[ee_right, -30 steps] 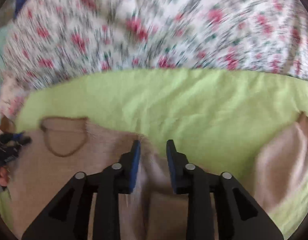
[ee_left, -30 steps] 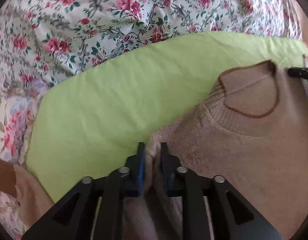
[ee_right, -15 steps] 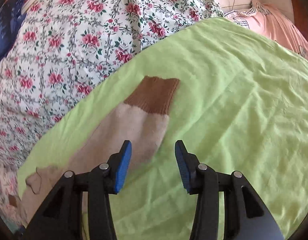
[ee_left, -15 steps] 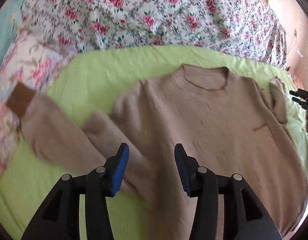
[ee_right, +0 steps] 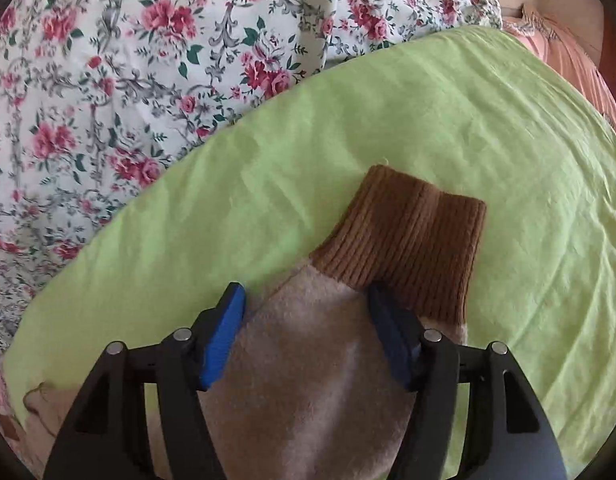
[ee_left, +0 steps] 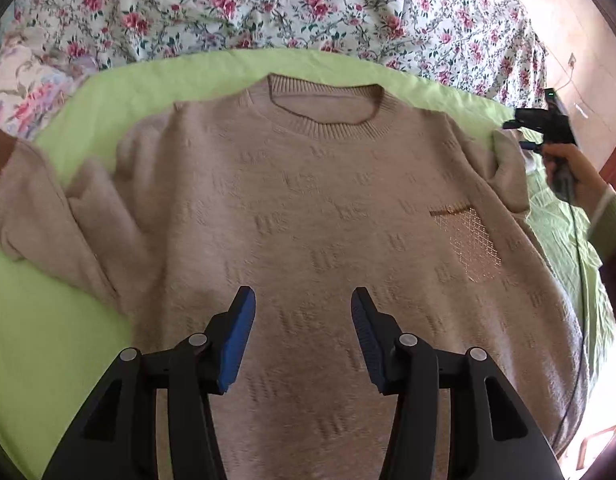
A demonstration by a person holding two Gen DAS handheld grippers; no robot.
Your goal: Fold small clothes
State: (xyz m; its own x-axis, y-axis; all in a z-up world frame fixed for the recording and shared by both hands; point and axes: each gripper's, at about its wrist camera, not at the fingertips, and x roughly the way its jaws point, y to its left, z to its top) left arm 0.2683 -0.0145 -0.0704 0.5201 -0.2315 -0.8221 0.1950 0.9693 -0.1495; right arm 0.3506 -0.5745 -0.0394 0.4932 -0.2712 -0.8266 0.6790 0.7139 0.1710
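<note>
A beige knit sweater lies face up and spread flat on a light green sheet, its collar at the far side. Its left sleeve is bunched at the left, with a brown cuff at the edge. My left gripper is open and empty above the sweater's lower chest. In the right wrist view my right gripper is open, its fingers on either side of the other sleeve, just behind the brown cuff. The right gripper also shows in the left wrist view at the sweater's right shoulder.
A floral bedspread lies beyond the green sheet on the far side and to the left. A peach cloth lies at the far right. The person's hand and cable are at the right edge.
Both grippers let go of the sweater's shoulders and opened. The left one pulled back over the chest. The right one moved out along the sleeve to the brown cuff.
</note>
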